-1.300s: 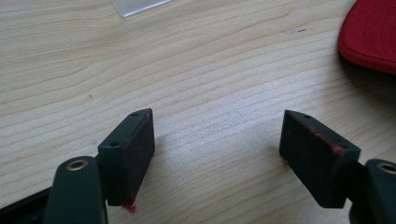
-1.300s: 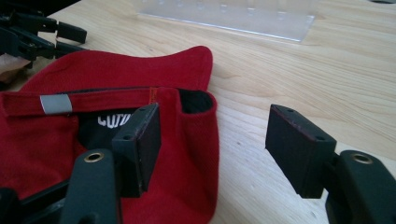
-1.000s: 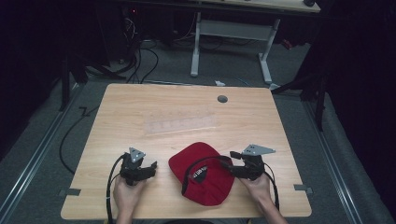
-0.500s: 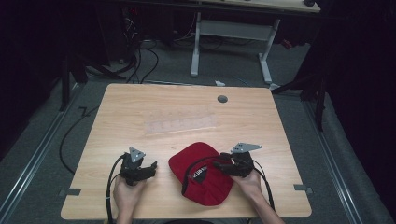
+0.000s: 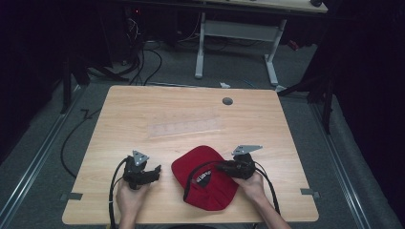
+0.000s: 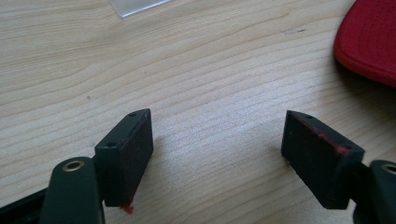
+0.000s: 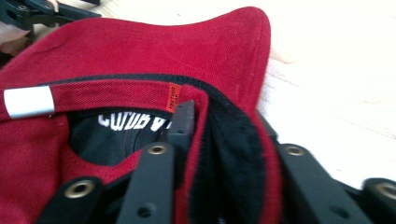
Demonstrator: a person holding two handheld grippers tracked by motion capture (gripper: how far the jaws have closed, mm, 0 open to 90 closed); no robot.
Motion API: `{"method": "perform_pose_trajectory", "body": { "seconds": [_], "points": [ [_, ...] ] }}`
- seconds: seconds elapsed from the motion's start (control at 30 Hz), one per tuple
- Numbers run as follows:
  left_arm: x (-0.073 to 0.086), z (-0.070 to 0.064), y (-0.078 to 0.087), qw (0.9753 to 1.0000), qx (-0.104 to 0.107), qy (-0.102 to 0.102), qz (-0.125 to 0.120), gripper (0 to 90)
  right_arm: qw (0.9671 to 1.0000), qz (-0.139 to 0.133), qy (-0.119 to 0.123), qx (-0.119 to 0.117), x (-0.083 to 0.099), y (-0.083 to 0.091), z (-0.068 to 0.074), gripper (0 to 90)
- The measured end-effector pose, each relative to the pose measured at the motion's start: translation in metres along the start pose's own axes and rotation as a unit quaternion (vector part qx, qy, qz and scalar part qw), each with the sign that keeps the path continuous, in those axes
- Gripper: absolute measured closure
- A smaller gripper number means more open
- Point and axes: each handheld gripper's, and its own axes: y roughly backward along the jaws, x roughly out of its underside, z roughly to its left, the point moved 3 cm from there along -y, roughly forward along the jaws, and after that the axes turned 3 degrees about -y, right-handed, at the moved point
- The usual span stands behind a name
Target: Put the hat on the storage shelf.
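A red cap point(image 5: 204, 164) lies near the front middle of the wooden table point(image 5: 138, 102), its black-lined opening facing my right gripper point(image 5: 221, 168). In the right gripper view that gripper point(image 7: 224, 135) is shut on the cap's point(image 7: 140, 51) rear rim, with one jaw inside the black sweatband and the other outside. A silver strap clasp point(image 7: 29, 101) and an orange tag point(image 7: 173, 99) sit on the rim. My left gripper point(image 5: 154, 172) rests on the table left of the cap. Its jaws stand open over bare wood point(image 6: 219, 140), with the cap's edge point(image 6: 369, 37) off to its right.
A clear plastic sheet point(image 5: 184, 126) lies flat at the table's middle, and its corner point(image 6: 135, 4) appears in the left gripper view. A round cable hole point(image 5: 227, 101) sits near the far edge. Desk legs and cables stand on the floor beyond.
My right gripper has moved left from beside the cap onto its rear rim and closed on it. The left gripper has stayed in place.
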Motion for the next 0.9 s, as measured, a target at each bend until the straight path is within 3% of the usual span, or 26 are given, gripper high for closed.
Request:
{"method": "perform_pose_trajectory", "body": {
  "seconds": [0.23,0.4,0.47,0.5,0.73,0.9],
  "points": [
    [0.000,0.000,0.000,1.0000,-0.001,-0.001,0.000,25.1,0.9998,-0.001,-0.002,-0.021,0.000,0.002,0.000,79.6],
    [0.000,0.000,0.000,1.0000,-0.002,-0.001,-0.001,25.1,0.9998,-0.006,-0.001,-0.021,-0.002,0.006,0.002,80.1],
    [0.000,0.001,-0.002,0.9999,-0.013,0.001,0.002,20.9,0.9997,-0.012,0.001,-0.019,-0.003,0.009,0.002,80.3],
    [0.000,0.001,-0.002,0.9999,-0.013,0.002,0.002,17.7,0.9997,-0.015,-0.005,-0.019,-0.003,0.011,0.002,80.4],
    [0.001,0.000,-0.002,1.0000,-0.009,0.002,0.003,17.0,0.9989,-0.038,-0.026,-0.014,-0.007,0.026,-0.004,80.9],
    [0.002,-0.003,0.001,1.0000,0.000,-0.002,0.003,20.6,0.9982,-0.044,-0.039,-0.013,-0.008,0.033,-0.009,81.1]
  ]
}}
